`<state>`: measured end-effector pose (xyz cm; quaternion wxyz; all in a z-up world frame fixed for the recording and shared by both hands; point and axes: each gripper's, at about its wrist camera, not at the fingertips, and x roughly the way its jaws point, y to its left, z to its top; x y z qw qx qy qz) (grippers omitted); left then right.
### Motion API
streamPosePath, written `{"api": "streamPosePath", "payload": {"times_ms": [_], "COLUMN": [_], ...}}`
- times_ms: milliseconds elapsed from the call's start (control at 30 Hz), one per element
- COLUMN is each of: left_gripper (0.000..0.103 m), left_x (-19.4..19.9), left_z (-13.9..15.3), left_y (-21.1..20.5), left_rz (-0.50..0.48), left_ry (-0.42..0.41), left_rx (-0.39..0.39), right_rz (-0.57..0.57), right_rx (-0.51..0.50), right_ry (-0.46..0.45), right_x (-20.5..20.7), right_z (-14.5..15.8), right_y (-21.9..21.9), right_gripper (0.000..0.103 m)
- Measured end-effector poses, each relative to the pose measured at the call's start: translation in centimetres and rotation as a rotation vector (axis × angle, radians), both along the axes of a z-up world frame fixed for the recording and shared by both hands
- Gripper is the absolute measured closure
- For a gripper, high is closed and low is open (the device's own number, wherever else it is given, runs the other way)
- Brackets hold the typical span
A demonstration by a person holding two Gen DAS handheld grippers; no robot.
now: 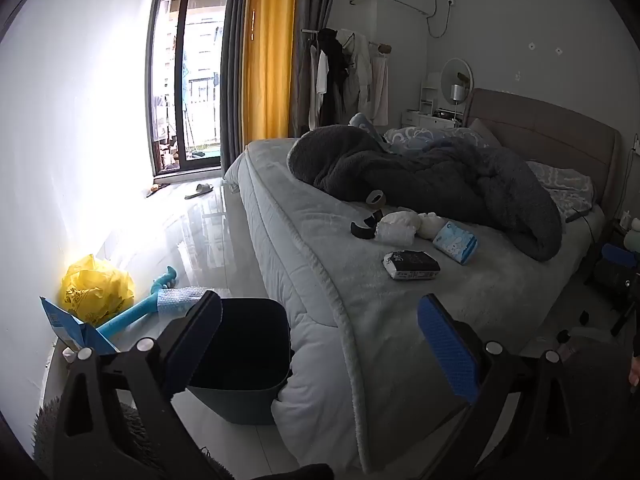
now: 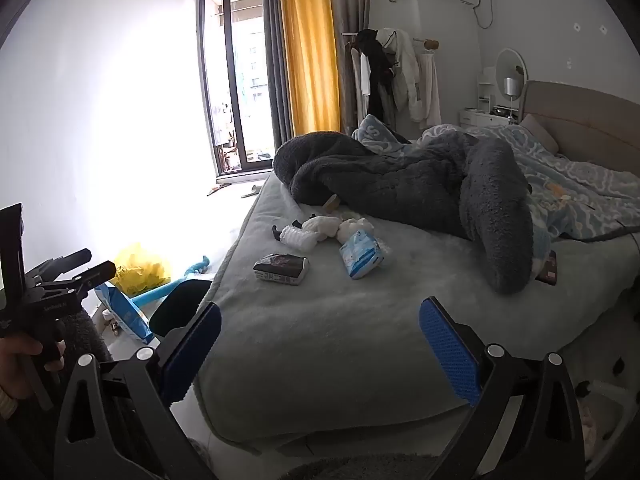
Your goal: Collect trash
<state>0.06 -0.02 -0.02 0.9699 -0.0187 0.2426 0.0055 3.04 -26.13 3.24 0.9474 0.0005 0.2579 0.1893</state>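
Litter lies on the grey bed [image 1: 360,320]: a black-and-white packet [image 1: 412,265] [image 2: 282,269], a light blue tissue pack [image 1: 456,242] [image 2: 361,255], crumpled white paper [image 1: 400,224] [image 2: 326,226], a bubble-wrap roll [image 2: 298,237] and a cardboard tape core [image 1: 376,199]. A dark bin [image 1: 244,360] stands on the floor at the bed's near corner. My left gripper [image 1: 320,344] is open above the bin and the bed corner, holding nothing. My right gripper [image 2: 320,344] is open over the near part of the bed, well short of the litter.
On the floor by the white wall lie a yellow plastic bag [image 1: 96,288], a blue paper bag [image 1: 76,328] and a teal toy [image 1: 136,312]. A dark fleece blanket [image 1: 440,184] is heaped behind the litter. A hand [image 2: 20,364] holds the left gripper's handle.
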Motion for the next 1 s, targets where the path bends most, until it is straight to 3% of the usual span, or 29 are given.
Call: {"api": "streamPosePath", "payload": {"times_ms": [1000], "left_gripper": [0.003], "left_x": [0.03], "left_z": [-0.02], "left_y": [-0.10], "left_rz": [0.000], "left_ry": [0.000], "left_rx": [0.009], "right_rz": [0.002], "right_rx": [-0.013], "right_ry": [-0.008], "right_x": [-0.20], "right_z": [0.06], "right_y": [0.29], "right_gripper": [0.003]}}
